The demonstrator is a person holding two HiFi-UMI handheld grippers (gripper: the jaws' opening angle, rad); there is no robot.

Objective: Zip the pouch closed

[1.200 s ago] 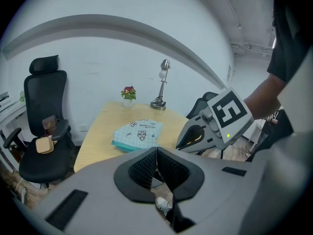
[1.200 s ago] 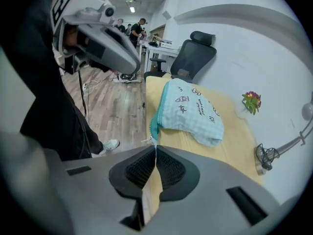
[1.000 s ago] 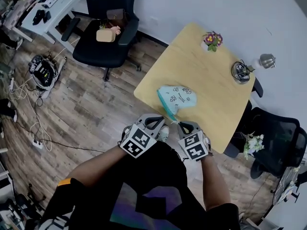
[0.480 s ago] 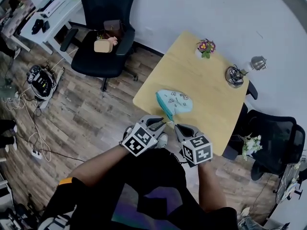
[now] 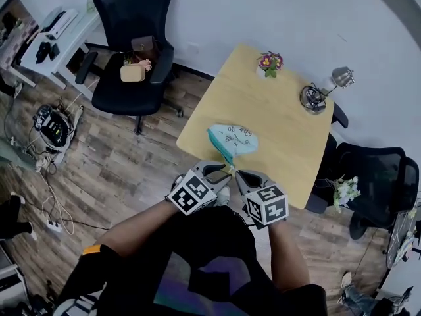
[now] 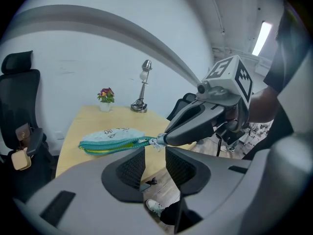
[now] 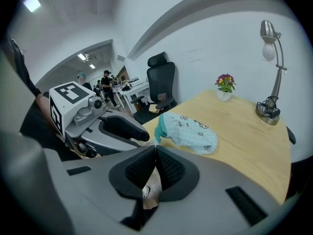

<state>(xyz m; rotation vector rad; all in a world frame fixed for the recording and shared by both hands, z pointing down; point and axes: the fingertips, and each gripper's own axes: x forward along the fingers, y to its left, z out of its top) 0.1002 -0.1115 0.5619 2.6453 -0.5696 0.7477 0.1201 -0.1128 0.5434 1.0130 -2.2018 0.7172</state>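
A teal pouch with small prints lies near the front edge of the wooden table. Its zipped edge runs toward me and past the table edge. My right gripper is shut on the zipper pull at that near end, which shows at its jaw tips. My left gripper sits just left of it. Its jaws are opening, and nothing is between them. The pouch looks flat and its body rests on the table.
A small pot of flowers and a desk lamp stand at the table's far side. Black office chairs stand at the left and right. Cables and gear lie on the wood floor. People stand far off.
The left gripper's jaws have parted, and it has drawn slightly back from the pouch's near end. The right gripper keeps its hold and has rolled a little.
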